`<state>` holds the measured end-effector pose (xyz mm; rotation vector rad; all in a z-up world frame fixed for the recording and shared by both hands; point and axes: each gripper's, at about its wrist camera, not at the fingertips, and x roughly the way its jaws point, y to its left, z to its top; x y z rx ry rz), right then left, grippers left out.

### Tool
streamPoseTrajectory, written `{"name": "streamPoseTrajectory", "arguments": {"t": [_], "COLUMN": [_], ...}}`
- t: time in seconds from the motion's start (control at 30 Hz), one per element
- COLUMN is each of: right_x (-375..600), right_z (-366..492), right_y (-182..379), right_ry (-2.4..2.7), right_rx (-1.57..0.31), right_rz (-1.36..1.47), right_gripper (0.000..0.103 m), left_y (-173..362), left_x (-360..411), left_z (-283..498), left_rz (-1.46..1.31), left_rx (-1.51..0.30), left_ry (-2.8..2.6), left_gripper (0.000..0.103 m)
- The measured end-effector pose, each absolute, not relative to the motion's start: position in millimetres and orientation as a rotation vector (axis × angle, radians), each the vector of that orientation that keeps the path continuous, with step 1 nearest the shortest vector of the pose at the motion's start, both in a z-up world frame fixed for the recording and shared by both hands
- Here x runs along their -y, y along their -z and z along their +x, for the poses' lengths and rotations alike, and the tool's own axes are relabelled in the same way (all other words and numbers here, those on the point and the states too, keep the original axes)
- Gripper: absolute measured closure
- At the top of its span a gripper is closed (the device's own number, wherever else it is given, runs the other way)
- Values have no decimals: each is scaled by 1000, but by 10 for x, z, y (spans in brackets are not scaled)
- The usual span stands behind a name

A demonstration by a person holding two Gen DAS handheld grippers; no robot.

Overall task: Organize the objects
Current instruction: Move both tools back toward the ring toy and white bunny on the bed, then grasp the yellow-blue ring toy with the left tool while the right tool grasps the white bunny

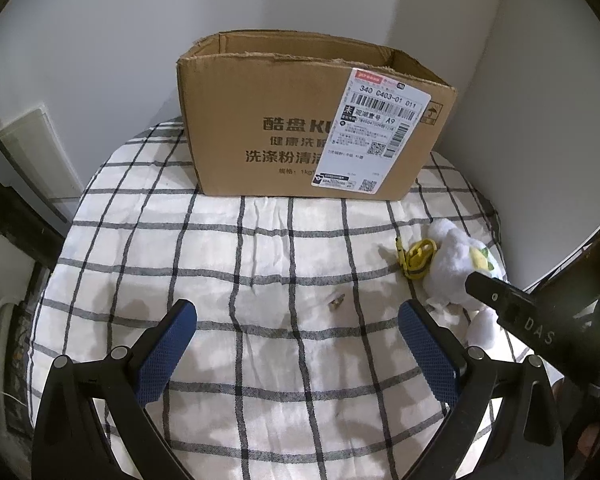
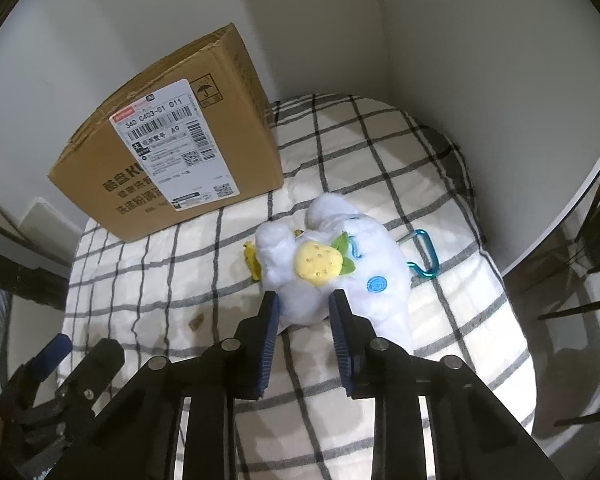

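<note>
The open brown cardboard box (image 1: 300, 120) stands at the back of the checked-cloth surface (image 1: 260, 264). In front of it and to the right lies the white plush toy (image 2: 332, 264), between the right gripper (image 2: 305, 304) jaws, which pinch its near end. Beside the toy are a yellow clip (image 1: 418, 258) and a blue carabiner (image 2: 426, 254). The left gripper (image 1: 298, 312) jaws stand wide and empty.

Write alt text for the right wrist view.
The right gripper is shut on a white plush toy lying on a checked cloth. A cardboard box stands behind it, and a blue carabiner lies beside it.
</note>
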<state>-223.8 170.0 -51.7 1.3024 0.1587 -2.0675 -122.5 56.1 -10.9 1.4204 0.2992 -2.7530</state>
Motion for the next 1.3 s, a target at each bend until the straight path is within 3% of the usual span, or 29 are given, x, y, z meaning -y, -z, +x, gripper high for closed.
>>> {"name": "streamPoseTrajectory", "arguments": {"t": [0.17,0.67,0.87,1.3], "right_x": [-1702,-1996,-2126,-2294], "right_z": [-2237,-2214,-2292,-2476], "right_y": [505,268,167,237], "right_ry": [2066,2098,2112,2084], "right_rx": [-165,-75,-17,88], "right_rz": [1287,1212,1199,1237], "right_gripper": [83,84,84,84], "left_y": [127,51,71,206], "left_x": [-593,-759,-987,-1474], "left_z": [-1222,-1252,-1468,-1889], "left_rz": [1430,1418,1547,1730], "left_rx": [-291,-211,-152,-9], "left_ry": [2755,2778,2836,2839], "left_gripper": [0,0,1,18]}}
